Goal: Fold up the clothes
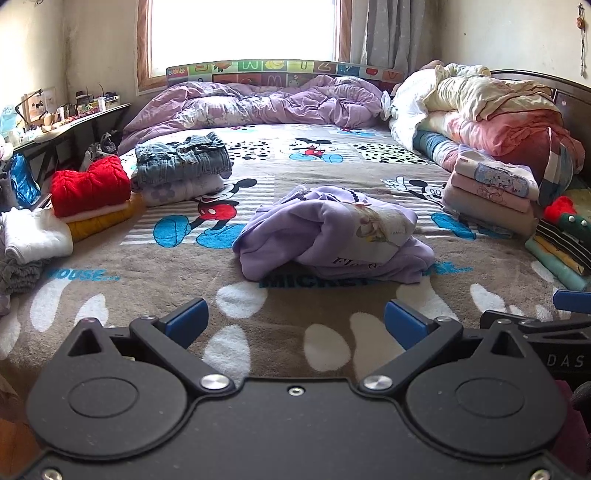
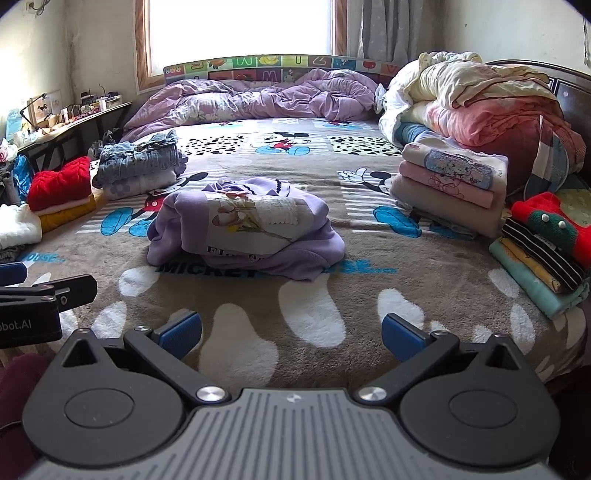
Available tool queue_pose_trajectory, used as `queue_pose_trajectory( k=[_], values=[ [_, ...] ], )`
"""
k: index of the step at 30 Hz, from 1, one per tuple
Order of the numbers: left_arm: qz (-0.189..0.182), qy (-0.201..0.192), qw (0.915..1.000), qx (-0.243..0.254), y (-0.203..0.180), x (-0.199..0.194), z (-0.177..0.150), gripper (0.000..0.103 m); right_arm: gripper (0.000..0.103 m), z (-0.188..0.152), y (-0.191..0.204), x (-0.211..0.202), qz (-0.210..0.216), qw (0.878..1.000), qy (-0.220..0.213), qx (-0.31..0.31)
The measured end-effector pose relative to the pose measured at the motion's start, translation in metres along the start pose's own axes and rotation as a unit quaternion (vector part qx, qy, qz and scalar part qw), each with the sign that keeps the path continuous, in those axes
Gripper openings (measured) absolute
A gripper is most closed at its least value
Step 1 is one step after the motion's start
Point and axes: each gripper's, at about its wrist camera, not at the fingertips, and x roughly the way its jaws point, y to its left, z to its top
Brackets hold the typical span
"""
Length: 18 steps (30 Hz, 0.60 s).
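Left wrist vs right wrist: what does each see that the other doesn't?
Only left wrist: its own open left gripper up close; the purple sweatshirt seen side-on.
Only right wrist: its own open right gripper; the sweatshirt's cup-and-flower print face-on; the whole striped stack with the red-green knit on top.
Both: the sweatshirt folded mid-bed on the Mickey blanket, the denim stack, the red sweater pile, the pink-and-white stack, and a bit of the other gripper at the frame edge.

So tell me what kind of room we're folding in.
A bedroom in a home, most likely. The clothes lie on a bed with a cartoon-mouse blanket, a rumpled purple duvet sits under the window, and folded stacks ring the lilac sweatshirt in the middle.
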Motion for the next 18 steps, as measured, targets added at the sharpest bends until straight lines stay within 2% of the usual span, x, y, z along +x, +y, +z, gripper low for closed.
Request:
queue_pose_trajectory(
  k=[18],
  values=[
    [-0.001,0.007,1.0,0.001,-0.0006,0.0045,-0.0004,0.103,0.103,0.0006,-0.0042,0.0049,0.007,1.0,0.005,0.004]
  ],
)
